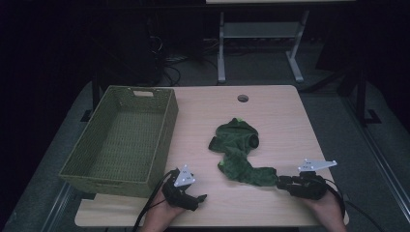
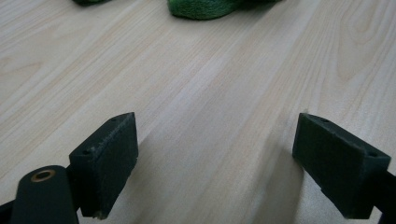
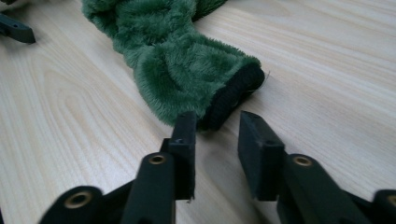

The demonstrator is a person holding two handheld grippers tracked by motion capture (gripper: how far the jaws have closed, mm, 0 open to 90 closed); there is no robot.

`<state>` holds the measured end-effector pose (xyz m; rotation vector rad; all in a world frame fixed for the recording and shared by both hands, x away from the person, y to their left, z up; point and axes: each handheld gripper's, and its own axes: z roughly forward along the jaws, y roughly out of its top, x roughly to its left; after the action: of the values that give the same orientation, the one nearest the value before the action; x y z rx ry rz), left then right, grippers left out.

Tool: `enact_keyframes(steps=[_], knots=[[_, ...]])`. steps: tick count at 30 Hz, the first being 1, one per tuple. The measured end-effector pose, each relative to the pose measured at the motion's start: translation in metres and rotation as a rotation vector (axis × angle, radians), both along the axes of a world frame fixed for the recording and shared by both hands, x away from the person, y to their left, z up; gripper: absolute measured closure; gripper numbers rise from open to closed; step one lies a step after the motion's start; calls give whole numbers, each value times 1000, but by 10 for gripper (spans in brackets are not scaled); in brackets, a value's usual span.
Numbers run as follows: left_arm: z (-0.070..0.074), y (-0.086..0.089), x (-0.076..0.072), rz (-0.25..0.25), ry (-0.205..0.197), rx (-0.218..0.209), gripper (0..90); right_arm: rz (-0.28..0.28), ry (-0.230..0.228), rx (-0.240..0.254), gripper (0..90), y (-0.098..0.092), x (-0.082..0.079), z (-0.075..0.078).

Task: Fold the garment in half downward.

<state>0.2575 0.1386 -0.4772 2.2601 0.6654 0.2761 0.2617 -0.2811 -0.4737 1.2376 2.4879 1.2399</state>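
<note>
At the near edge of the pale wooden desk [image 1: 270, 116], two hands are each holding a black two-jaw claw. The left claw [image 1: 200, 197] is resting near the near-left part of the desk, its jaws standing wide apart with bare wood between them. The right claw [image 1: 280, 182] is lying toward the near-right corner, pointing left at the fluffy dark green plush garment [image 1: 239, 150]. Its jaws are standing a narrow gap apart, just at the garment's black-trimmed cuff [image 3: 233, 95]; one jaw tip is meeting the fleece beside the cuff, but the pads are not pinching it. The garment is lying crumpled in the middle of the desk, stretching from the right claw back toward the far edge. Along the left edge a rectangular olive-green woven basket [image 1: 159, 145] is sitting.
</note>
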Motion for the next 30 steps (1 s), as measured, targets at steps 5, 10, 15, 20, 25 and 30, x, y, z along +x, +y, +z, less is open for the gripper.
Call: enact_keyframes(steps=[5, 10, 15, 20, 25, 30], knots=[[0, 0, 0, 0, 0, 0, 135, 3, 11, -12, 842, 2, 2, 0], [0, 0, 0, 0, 0, 0, 135, -6, -8, -16, 851, -1, 0, 6], [0, 0, 0, 0, 0, -1, 135, -14, -46, -15, 854, -8, -1, 14], [0, 0, 0, 0, 0, 0, 135, -4, -89, -10, 854, -11, -2, 28], [0, 0, 0, 0, 0, 0, 135, 21, -122, -12, 855, -3, 0, 41], [0, 0, 0, 0, -1, 0, 135, 43, -144, -14, 855, 7, 2, 49]])
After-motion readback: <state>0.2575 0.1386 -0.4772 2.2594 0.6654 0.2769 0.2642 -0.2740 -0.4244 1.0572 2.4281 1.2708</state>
